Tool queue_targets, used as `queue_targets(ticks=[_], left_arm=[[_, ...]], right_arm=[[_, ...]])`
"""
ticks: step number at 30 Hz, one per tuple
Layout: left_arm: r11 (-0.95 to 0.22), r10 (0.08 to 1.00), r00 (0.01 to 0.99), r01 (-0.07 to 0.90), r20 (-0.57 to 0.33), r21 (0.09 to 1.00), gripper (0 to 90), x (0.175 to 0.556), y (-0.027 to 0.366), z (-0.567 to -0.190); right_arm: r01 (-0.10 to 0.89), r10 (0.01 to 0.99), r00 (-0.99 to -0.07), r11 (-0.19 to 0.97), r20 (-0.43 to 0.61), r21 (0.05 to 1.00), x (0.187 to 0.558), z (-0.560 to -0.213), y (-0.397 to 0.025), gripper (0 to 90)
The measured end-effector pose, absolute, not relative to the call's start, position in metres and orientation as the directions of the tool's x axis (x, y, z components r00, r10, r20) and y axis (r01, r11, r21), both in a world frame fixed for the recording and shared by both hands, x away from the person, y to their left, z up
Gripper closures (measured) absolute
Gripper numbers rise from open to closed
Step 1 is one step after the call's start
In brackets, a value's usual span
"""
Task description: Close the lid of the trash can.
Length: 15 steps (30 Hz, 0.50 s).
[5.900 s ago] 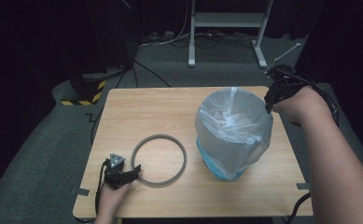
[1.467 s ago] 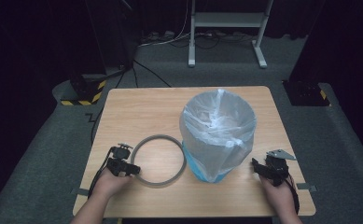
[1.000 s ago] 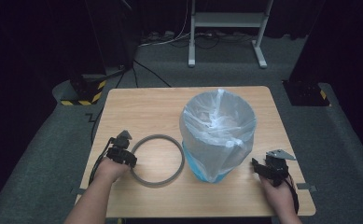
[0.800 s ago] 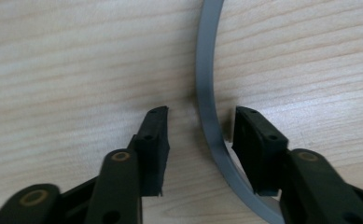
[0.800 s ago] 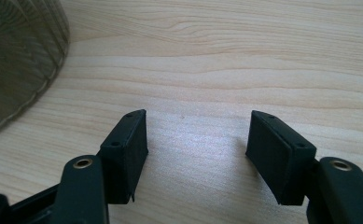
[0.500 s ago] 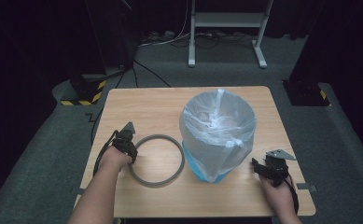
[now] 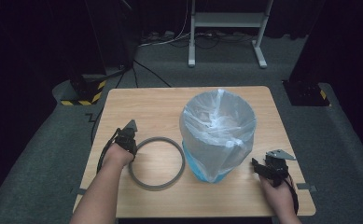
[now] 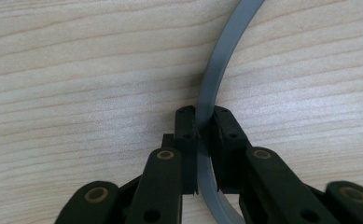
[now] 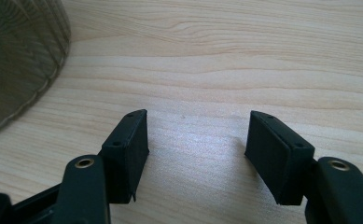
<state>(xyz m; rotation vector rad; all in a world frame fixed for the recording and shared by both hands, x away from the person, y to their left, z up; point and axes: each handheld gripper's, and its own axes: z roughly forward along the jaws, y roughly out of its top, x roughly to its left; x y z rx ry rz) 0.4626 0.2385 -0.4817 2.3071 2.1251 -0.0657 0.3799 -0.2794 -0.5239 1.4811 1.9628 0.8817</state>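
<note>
On the worktop, left of the bin:
Ring: grey ring [image 7: 156, 163] lies flat.
Left gripper [image 8: 204, 126]: jaws clenched on the ring's left rim.
Bin: lined bin [image 7: 218, 135] just beside the ring.
Right gripper [image 9: 195, 149]: jaws spread, holding nothing, over bare worktop [image 9: 216, 56].

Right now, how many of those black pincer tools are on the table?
2. The left gripper sits at the table's left, its jaws shut on the grey ring. The right gripper rests open near the right edge, beside the lined bin.
</note>
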Motion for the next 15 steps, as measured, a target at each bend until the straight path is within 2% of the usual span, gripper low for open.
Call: queue_targets(ticks=[8,15], left_arm=[[-0.025,0.984,0.021,0.999,-0.180,-0.022,82.8,0.453,0.256,-0.476],[-0.009,0.966,0.015,1.000,-0.258,0.027,83.0,0.440,0.267,-0.467]], right_arm=[[0.628,0.963,-0.271,0.184,-0.009,0.756,0.380,-0.524,-0.280,35.6],[0.630,0.960,-0.278,0.185,-0.003,0.754,0.380,-0.524,-0.281,32.1]])
